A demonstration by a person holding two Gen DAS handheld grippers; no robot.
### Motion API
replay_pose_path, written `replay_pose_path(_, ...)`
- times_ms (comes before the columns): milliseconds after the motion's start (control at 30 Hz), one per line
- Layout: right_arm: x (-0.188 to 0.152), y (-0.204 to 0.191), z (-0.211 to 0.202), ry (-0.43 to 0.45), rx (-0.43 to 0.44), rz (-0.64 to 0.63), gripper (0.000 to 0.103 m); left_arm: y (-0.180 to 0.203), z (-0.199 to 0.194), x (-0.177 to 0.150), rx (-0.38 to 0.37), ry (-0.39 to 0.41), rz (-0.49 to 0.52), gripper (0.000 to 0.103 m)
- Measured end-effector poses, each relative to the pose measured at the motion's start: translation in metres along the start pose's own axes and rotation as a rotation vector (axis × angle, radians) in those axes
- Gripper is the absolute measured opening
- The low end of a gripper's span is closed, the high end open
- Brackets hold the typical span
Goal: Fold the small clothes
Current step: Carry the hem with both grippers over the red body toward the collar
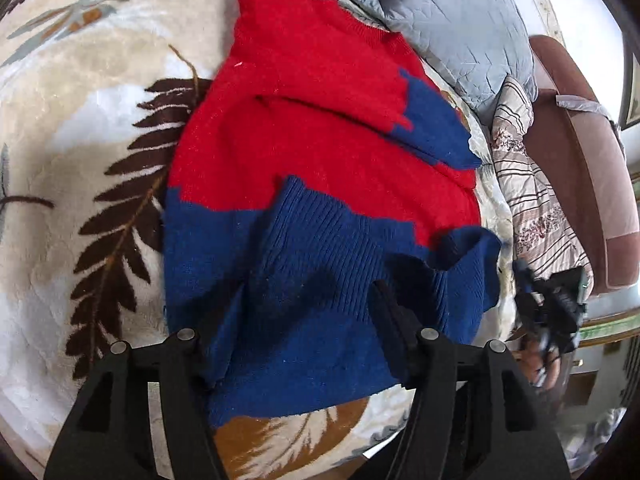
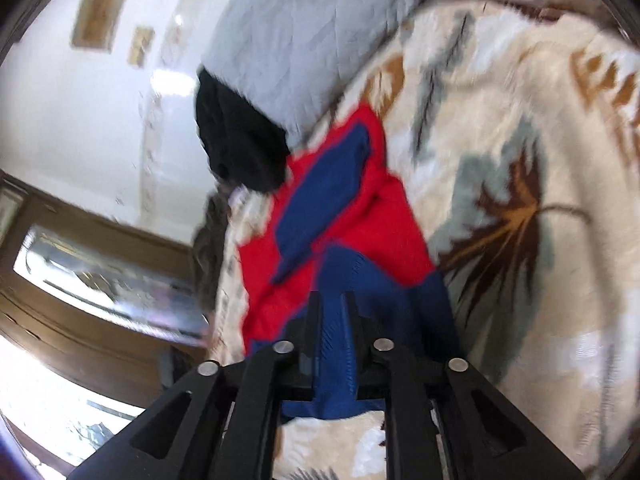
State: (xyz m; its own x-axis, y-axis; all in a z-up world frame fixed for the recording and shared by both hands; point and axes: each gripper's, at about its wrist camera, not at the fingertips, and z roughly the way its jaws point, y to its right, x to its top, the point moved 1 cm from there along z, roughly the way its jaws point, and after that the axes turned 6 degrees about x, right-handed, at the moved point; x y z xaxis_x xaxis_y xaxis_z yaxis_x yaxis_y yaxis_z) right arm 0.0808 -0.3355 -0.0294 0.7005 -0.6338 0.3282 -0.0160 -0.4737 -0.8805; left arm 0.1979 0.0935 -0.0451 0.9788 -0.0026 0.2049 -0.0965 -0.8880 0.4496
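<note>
A red and blue knit sweater [image 1: 320,140] lies partly folded on a cream leaf-patterned blanket [image 1: 80,120]. My left gripper [image 1: 308,296] stands open over its blue hem. The cloth drapes across the gap and hides the left finger; the right finger [image 1: 384,312] rests on the knit. In the right wrist view the sweater [image 2: 352,208] stretches away from my right gripper [image 2: 334,300]. Its jaws stand a little apart with the blue hem in the gap, not visibly pinched. The left wrist view shows the right gripper [image 1: 532,292] blurred, at the sweater's right corner.
A black garment [image 2: 240,148] lies at the sweater's far end against a grey pillow [image 2: 312,40]. A striped quilt [image 1: 528,200] and a brown padded headboard [image 1: 580,160] sit at the right. Wooden furniture with a glass panel [image 2: 80,260] stands beyond the bed edge.
</note>
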Motion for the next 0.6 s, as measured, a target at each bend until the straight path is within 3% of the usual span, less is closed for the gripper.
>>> replay_pose_path(67, 0.003, -0.004, -0.012, 0.039, -0.064, -0.047, 0.037, 0.0, -0.002, -0.001, -0.01, 0.002, 0.006, 0.064)
replay_pose_path(133, 0.004, -0.01, -0.007, 0.026, -0.136, -0.109, 0.038, -0.003, 0.0, 0.0, -0.033, -0.006, -0.008, 0.067)
replay_pose_path(267, 0.005, -0.016, 0.032, -0.087, -0.226, -0.22, 0.04, -0.002, 0.003, 0.003, -0.065, -0.009, -0.026, 0.078)
replay_pose_path(400, -0.002, -0.012, 0.071, -0.17, -0.288, -0.296, 0.039, 0.005, 0.004, 0.0, -0.042, 0.01, -0.007, 0.078)
replay_pose_path(433, -0.008, -0.012, 0.083, -0.215, -0.3, -0.332, 0.032, 0.007, 0.004, -0.001, -0.036, 0.015, -0.003, 0.074)
replay_pose_path(467, -0.012, -0.013, 0.088, -0.236, -0.32, -0.364, 0.005, 0.009, 0.002, -0.004, -0.028, 0.022, 0.005, 0.049)
replay_pose_path(533, -0.025, -0.024, 0.09, -0.246, -0.358, -0.468, 0.004, 0.013, 0.001, -0.008, -0.031, 0.007, 0.045, 0.008)
replay_pose_path(600, -0.029, -0.035, 0.08, -0.212, -0.312, -0.494, 0.004, 0.015, -0.009, -0.014, 0.0, 0.048, 0.074, 0.008)
